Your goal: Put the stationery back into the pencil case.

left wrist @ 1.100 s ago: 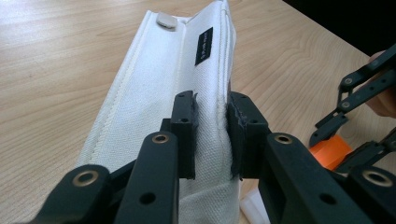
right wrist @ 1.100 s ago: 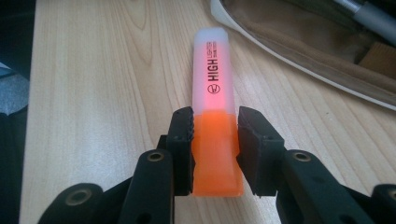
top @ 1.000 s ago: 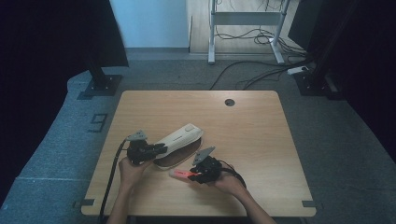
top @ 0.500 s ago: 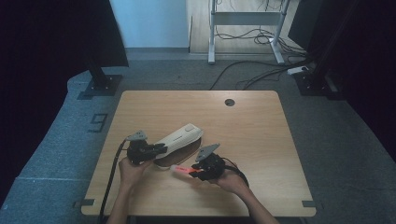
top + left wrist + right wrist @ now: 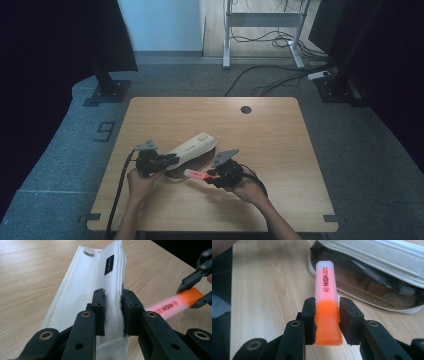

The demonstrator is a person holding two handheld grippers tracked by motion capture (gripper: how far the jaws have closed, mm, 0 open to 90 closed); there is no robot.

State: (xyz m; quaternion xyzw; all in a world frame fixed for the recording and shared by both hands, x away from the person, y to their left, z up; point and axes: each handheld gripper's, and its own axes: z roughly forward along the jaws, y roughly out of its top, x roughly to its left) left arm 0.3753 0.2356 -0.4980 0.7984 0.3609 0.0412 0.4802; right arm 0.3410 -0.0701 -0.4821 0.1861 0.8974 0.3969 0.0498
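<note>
A white fabric pencil case (image 5: 192,146) (image 5: 92,280) lies on the wooden table (image 5: 280,145) with its long side open. My left gripper (image 5: 169,160) (image 5: 113,312) is shut on the case's upper flap, which it holds raised. Pens and small items show inside the case (image 5: 372,287). My right gripper (image 5: 209,178) (image 5: 327,317) is shut on the orange cap end of a pink highlighter (image 5: 197,174) (image 5: 326,302) (image 5: 172,306). The highlighter's pale end points at the case's open mouth, a short way off it.
A round cable hole (image 5: 245,109) sits near the table's far edge. Black cables trail from both grippers toward the near edge. Dark stands and floor cables lie beyond the table.
The right gripper has carried the highlighter slightly left, closer to the case's opening. The left gripper still holds the flap.
</note>
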